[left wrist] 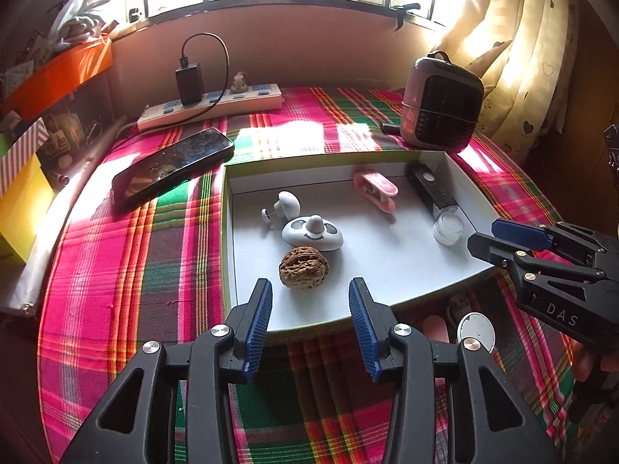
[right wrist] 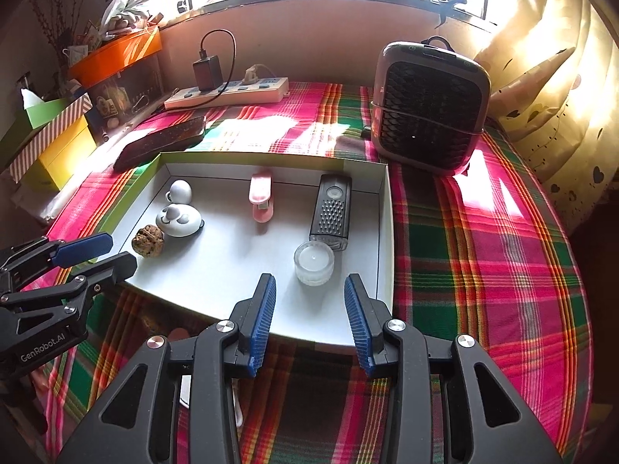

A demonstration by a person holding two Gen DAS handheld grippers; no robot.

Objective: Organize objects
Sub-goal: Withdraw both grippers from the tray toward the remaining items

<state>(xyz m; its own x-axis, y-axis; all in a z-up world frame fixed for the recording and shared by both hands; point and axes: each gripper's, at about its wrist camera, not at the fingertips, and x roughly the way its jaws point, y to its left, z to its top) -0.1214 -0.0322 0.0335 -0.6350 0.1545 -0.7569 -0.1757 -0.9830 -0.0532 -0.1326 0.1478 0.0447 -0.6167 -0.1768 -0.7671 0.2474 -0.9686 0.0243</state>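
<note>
While both claws hang over the near edge of the box, nothing is held.
Left claw [left wrist: 309,324]: jaws wide apart, empty, lined up with the walnut [left wrist: 304,267] just ahead of its tips.
Right claw [right wrist: 310,321]: jaws wide apart, empty, with the small clear jar [right wrist: 313,262] just ahead between its tips.
Box [right wrist: 387,232]: shallow, white inside, green outer rim, lying on the plaid cloth [right wrist: 483,251] that covers the surface.
Left part of box: walnut nearest, then a white oval gadget [left wrist: 312,233] touching or almost touching it, then a small white round piece [left wrist: 286,205] behind.
Back of box: a pink clip [right wrist: 260,196], well apart from the others.
Right part of box: a black grater [right wrist: 331,210] lying flat, the jar at its near end.
Outside the box: a phone [left wrist: 172,166] on the cloth to the left, a power strip [left wrist: 211,106] by the wall, a small heater [right wrist: 427,106] at the back right.
</note>
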